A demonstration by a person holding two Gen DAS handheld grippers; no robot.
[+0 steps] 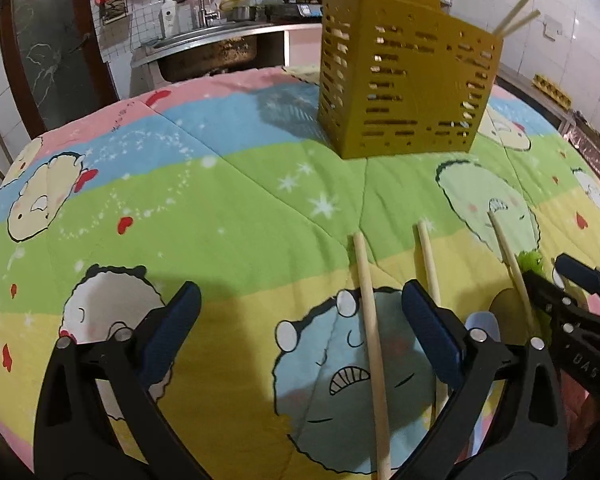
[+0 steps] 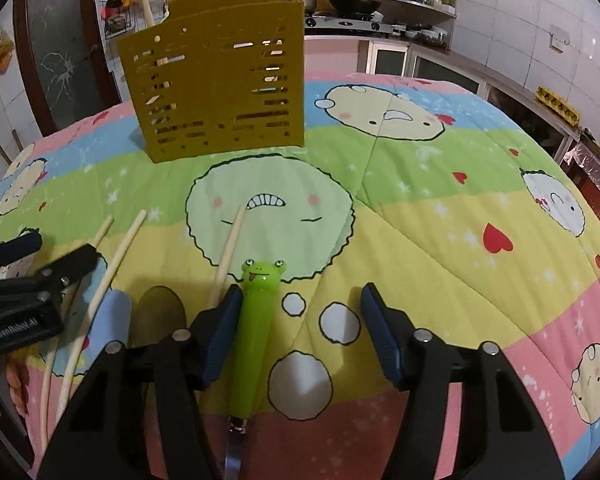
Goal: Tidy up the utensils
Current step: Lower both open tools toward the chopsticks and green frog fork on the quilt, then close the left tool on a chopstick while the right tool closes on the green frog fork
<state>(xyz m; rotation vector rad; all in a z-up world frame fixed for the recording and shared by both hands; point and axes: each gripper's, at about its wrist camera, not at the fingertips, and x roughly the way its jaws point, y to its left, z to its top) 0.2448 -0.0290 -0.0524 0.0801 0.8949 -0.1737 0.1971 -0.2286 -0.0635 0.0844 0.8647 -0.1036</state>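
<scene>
Part of the sorting appears done: several chopsticks already stand upright in the yellow slotted holder (image 1: pixel 404 76), which sits on the far side of the desk, on a cartoon-printed cloth (image 1: pixel 228 200).

Much is left. Three chopsticks lie loose on the cloth: one (image 1: pixel 370 328) runs between the fingers of the left gripper (image 1: pixel 300 328), a second (image 1: pixel 428 256) passes just behind that gripper's right finger, and a third (image 1: pixel 508 256) lies farther right. The left gripper is spread wide and nothing is pinched by it.

In the right wrist view, a utensil with a green frog-shaped handle (image 2: pixel 254 320) lies between the fingers of the right gripper (image 2: pixel 300 328). That gripper is held partly spread; its left pad is beside or just touching the handle, the right pad is well clear, so no grip is made yet. A pale blue item (image 2: pixel 114 316) and a brown rounded one (image 2: pixel 160 312) also wait on the cloth; what they are cannot be told.
</scene>
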